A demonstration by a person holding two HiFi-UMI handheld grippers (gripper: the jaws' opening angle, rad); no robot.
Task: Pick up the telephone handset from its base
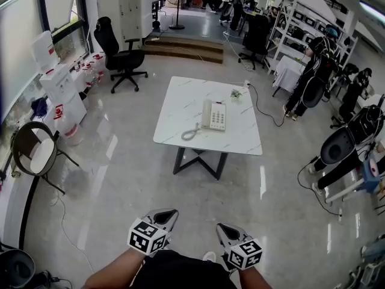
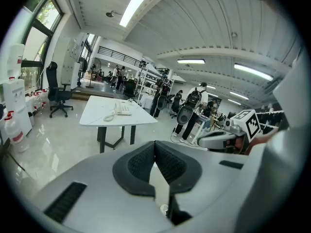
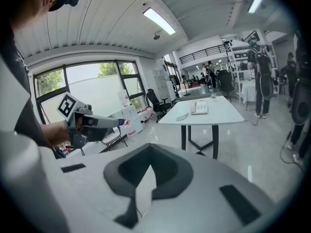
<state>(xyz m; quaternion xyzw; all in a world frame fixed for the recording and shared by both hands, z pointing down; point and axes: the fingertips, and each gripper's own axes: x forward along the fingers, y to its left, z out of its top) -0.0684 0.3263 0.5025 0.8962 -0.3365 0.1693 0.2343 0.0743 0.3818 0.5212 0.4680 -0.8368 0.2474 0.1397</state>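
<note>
Glossy grey floor (image 1: 120, 173) fills a large workshop, and one white marble-look tabletop (image 1: 180, 110) on black crossed legs stands in the middle of it. On that tabletop sits one white push-button telephone (image 1: 215, 115). Its single white handset (image 1: 206, 114) lies in the cradle along the base's left side, and one coiled white cord (image 1: 190, 132) loops out towards the near left edge. A small green item (image 1: 236, 93) lies by the far edge; what it is cannot be made out.

Two bare forearms come in from the bottom edge of the head view, one hand on each tool. The left gripper (image 1: 165, 213) and the right gripper (image 1: 225, 227) are held low and side by side, a gap between them. Both point forward and somewhat down over the floor, well apart from the tabletop. Each carries one cube with square black-and-white markers, two in all, the left cube (image 1: 146, 236) and the right cube (image 1: 245, 253).

In each gripper view the dark padded jaws are clenched together at their tips, with nothing between them.

One black office chair (image 1: 120, 56) stands beyond the tabletop at the left.
</note>
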